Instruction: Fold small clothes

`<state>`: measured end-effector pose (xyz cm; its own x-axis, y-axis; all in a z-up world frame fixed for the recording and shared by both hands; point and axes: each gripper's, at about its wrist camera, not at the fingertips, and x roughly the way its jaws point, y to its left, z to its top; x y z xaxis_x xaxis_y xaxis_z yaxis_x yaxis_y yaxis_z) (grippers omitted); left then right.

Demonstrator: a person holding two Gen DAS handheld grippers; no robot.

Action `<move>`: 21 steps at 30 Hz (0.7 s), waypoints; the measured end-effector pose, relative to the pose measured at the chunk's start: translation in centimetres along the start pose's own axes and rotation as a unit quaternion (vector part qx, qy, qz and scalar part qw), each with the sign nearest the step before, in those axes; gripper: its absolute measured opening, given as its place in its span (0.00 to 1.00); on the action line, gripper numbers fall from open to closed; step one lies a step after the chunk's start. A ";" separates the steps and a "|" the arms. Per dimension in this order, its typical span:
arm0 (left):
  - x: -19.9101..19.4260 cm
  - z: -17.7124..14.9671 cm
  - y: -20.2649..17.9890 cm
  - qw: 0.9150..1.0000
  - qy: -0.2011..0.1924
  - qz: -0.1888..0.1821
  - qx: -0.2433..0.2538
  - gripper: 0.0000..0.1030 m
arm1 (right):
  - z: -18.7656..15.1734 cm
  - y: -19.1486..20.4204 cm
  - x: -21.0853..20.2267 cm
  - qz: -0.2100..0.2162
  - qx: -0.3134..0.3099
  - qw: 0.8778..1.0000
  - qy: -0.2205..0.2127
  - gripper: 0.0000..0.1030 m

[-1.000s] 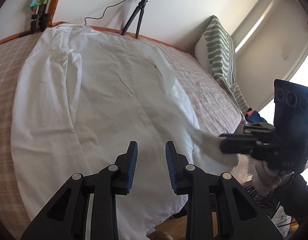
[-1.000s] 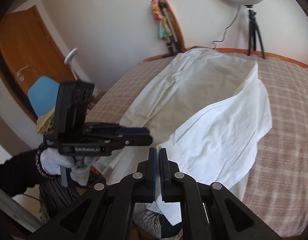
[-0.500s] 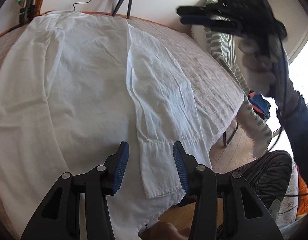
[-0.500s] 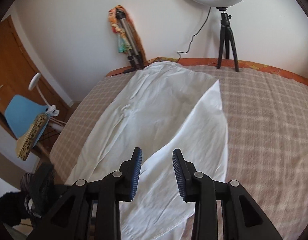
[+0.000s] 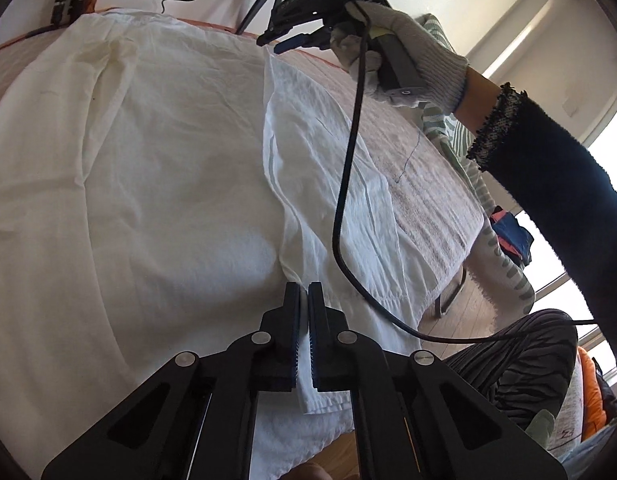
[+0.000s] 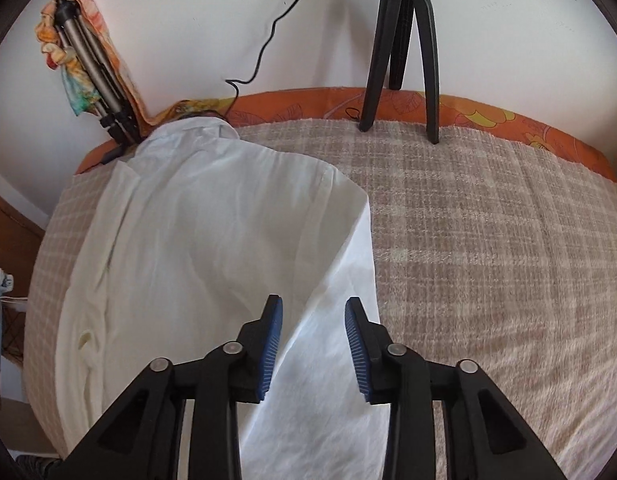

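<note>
left wrist view: white shirt (image 5: 148, 184) is spread flat on the checked bedspread (image 5: 424, 188), one sleeve (image 5: 328, 200) folded down its right side. the sleeve cuff is pinched between the clenched pads of the left gripper (image 5: 304, 344). right gripper (image 6: 313, 344) is held over the sleeve's upper end, jaws closing, cloth below them but not pressed. risk: the fold could be dragged askew if the cuff is pulled before the upper end is pinned.
</note>
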<state>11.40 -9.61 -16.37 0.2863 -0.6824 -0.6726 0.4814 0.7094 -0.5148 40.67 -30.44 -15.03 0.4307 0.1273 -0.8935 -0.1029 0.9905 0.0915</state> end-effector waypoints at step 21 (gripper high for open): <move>-1.4 -1.9 -0.6 1.000 -0.011 0.003 -0.013 0.02 | 0.8 10.1 2.8 0.026 -0.128 0.991 -0.028 0.00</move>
<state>9.18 -8.72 -16.09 0.3070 -0.6814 -0.6644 0.4587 0.7177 -0.5240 41.52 -19.99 -16.24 0.4677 0.1869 -0.8639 -0.3477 0.9375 0.0146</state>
